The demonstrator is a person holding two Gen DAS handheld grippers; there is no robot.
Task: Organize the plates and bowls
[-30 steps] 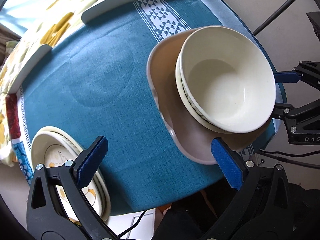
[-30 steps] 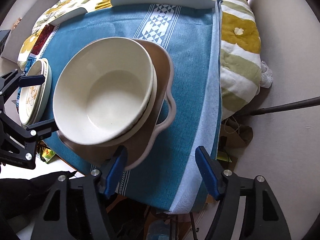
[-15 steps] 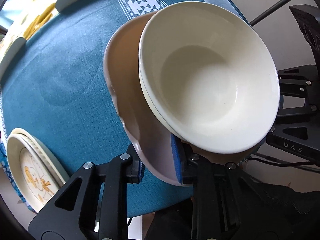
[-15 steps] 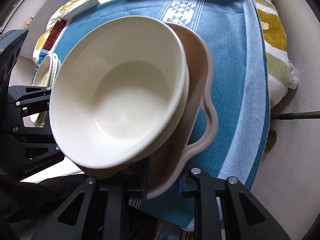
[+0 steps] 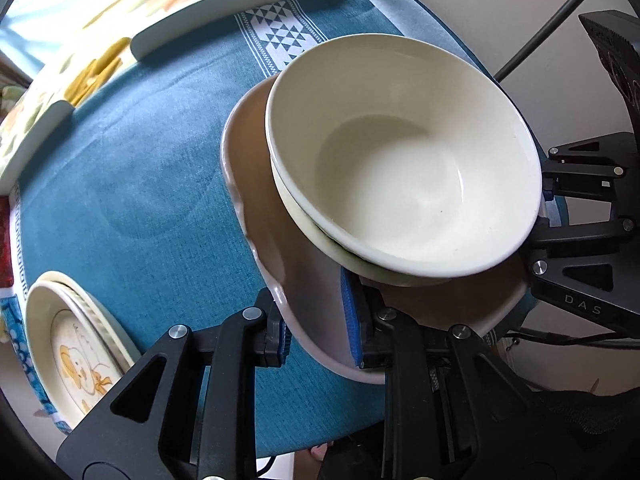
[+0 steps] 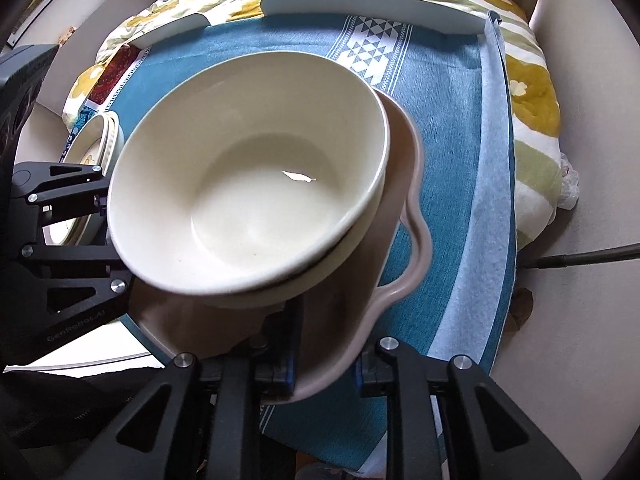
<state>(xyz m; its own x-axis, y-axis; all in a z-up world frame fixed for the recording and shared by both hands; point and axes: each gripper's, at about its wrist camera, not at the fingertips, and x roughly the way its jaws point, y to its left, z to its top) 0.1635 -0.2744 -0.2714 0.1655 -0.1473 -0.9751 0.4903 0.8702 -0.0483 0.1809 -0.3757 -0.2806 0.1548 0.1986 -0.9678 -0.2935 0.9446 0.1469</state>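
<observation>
Two stacked cream bowls [image 5: 400, 168] [image 6: 248, 184] sit on a pinkish plate with a wavy rim [image 5: 256, 168] [image 6: 404, 184], over the near edge of the teal tablecloth [image 5: 140, 180]. My left gripper [image 5: 316, 336] is shut on the plate's near rim, one blue pad above it and one below. My right gripper [image 6: 326, 356] is shut on the rim at the opposite side. Each gripper shows in the other's view, the right one [image 5: 580, 220] and the left one [image 6: 60, 220]. A stack of cream plates with a yellow duck drawing [image 5: 76, 344] [image 6: 94, 140] lies at the cloth's left end.
Long white curved pieces [image 5: 240, 12] [image 6: 372, 4] lie along the cloth's far edge. A floral blanket [image 6: 532, 92] hangs beyond and to the right. The table's near edge runs just under both grippers. A dark pole [image 6: 580, 258] crosses the floor on the right.
Both grippers went from open beside the plate to shut on its rim, left and right. The plate and bowls now look closer and slightly tilted in both views.
</observation>
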